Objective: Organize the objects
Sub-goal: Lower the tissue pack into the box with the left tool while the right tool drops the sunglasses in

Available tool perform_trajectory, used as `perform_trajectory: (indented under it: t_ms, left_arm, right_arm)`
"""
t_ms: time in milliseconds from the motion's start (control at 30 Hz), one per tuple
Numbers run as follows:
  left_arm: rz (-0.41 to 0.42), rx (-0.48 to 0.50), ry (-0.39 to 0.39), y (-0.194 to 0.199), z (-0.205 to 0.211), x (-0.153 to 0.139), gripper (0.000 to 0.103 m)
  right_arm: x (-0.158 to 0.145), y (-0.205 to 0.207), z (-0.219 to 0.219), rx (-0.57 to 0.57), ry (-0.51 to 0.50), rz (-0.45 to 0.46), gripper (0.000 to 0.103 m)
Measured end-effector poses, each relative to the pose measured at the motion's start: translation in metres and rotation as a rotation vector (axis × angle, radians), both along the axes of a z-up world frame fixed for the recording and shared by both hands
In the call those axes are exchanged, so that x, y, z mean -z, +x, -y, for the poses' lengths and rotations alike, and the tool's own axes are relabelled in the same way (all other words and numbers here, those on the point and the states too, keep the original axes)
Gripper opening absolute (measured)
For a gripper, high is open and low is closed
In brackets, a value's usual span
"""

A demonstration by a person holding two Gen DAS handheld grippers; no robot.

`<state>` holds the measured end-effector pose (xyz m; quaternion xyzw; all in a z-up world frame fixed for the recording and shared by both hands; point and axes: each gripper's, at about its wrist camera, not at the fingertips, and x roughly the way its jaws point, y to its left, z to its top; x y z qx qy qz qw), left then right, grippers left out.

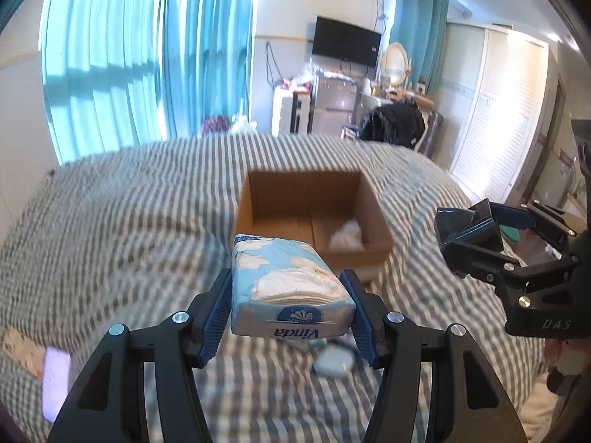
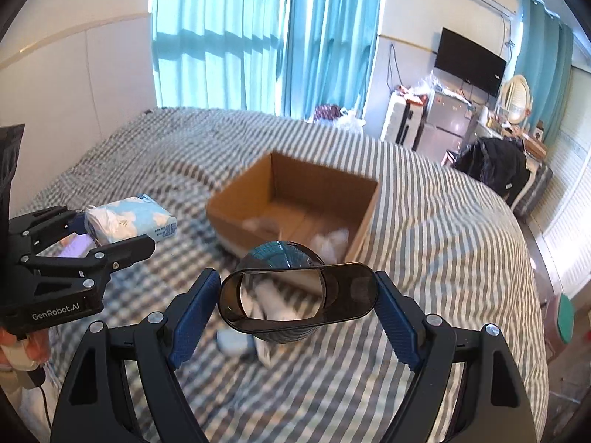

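My left gripper [image 1: 286,288] is shut on a blue-and-white Vinda tissue pack [image 1: 288,284], held above the striped bed just in front of the open cardboard box [image 1: 310,184]. The pack also shows in the right wrist view [image 2: 129,221]. My right gripper [image 2: 297,297] is shut on a dark translucent oval-rimmed container [image 2: 295,295], held above the bed near the box [image 2: 325,181]. The box holds white crumpled items [image 1: 345,236]. The right gripper appears in the left wrist view [image 1: 469,236], and the left gripper in the right wrist view [image 2: 110,236].
The grey-and-white striped bed [image 1: 110,221] carries a small white case [image 1: 334,361], a lilac flat object [image 1: 55,380] and white items [image 2: 273,306] below the container. Blue curtains, a wall TV, a fridge and a cluttered dresser stand beyond the bed.
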<state>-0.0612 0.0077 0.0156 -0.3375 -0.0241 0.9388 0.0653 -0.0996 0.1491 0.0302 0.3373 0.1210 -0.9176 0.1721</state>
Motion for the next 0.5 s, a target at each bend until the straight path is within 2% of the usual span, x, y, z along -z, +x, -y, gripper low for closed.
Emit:
perform_trajectory:
  t_ms: [267, 400, 500]
  left_arm:
    - [-0.083, -0.011, -0.027, -0.073, 0.004, -0.041, 0.06]
    - [-0.086, 0.014, -0.047, -0.118, 0.001, -0.045, 0.06]
    - [-0.061, 0.02, -0.074, -0.154, 0.001, -0.035, 0.06]
  right_arm:
    - [-0.048, -0.067, 0.01, 0.005, -0.027, -0.088, 0.083]
    - [-0.056, -0.104, 0.017, 0.003, -0.024, -0.104, 0.083]
    - [-0.051, -0.137, 0.019, 0.008, -0.029, -0.09, 0.083]
